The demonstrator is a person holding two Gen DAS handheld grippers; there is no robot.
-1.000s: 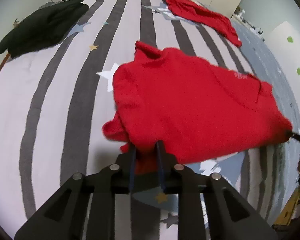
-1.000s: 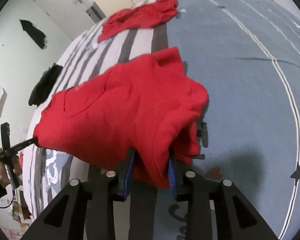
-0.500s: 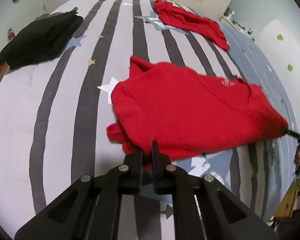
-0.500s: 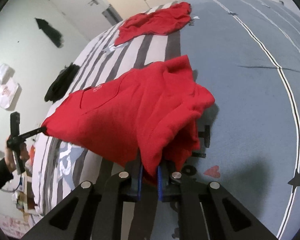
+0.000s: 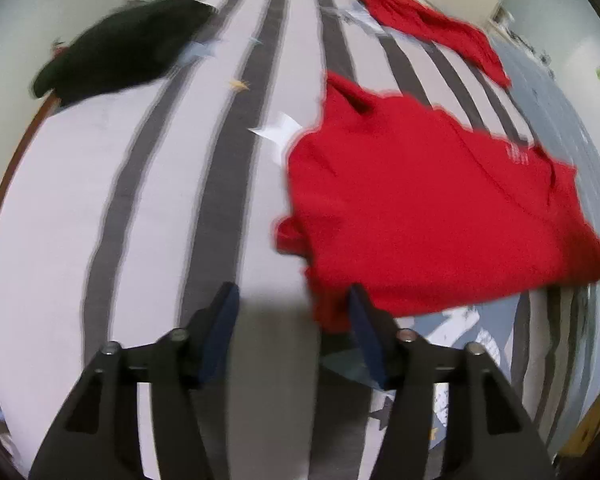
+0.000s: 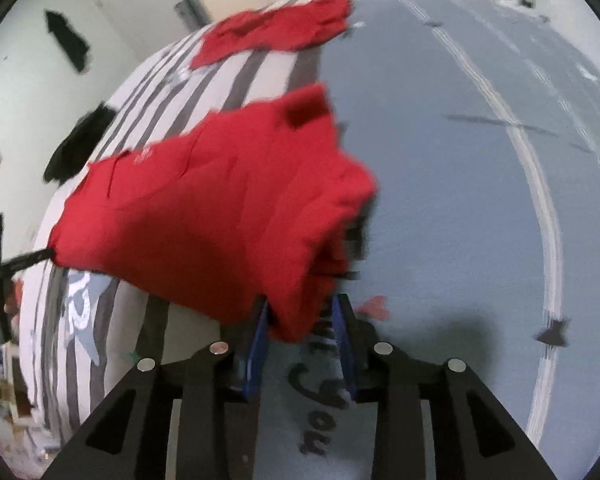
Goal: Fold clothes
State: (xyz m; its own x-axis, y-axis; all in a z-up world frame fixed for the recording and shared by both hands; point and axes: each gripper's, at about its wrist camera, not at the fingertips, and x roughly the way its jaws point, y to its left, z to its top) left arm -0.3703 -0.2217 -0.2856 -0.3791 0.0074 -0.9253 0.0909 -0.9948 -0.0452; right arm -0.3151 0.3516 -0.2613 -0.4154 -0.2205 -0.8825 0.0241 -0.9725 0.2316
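A red sweater (image 5: pixel 428 216) lies folded on the striped bed. My left gripper (image 5: pixel 292 312) is open, and the sweater's near left corner hangs just inside its right finger. In the right wrist view the same sweater (image 6: pixel 220 208) lies across the bed. My right gripper (image 6: pixel 300 320) is open, its jaws apart with the sweater's near corner drooping between them. The left gripper shows at the sweater's far left corner in the right wrist view (image 6: pixel 24 260). Both views are blurred.
A black garment (image 5: pixel 124 48) lies at the bed's far left. A second red garment (image 5: pixel 432 28) lies at the far end, also in the right wrist view (image 6: pixel 276 32). The grey-blue cover (image 6: pixel 460 184) spreads right. The bed's edge (image 5: pixel 16 152) curves at left.
Both grippers were shut on the sweater's corners half a second ago. Both have opened and let the cloth go. The left gripper has shifted left of the corner.
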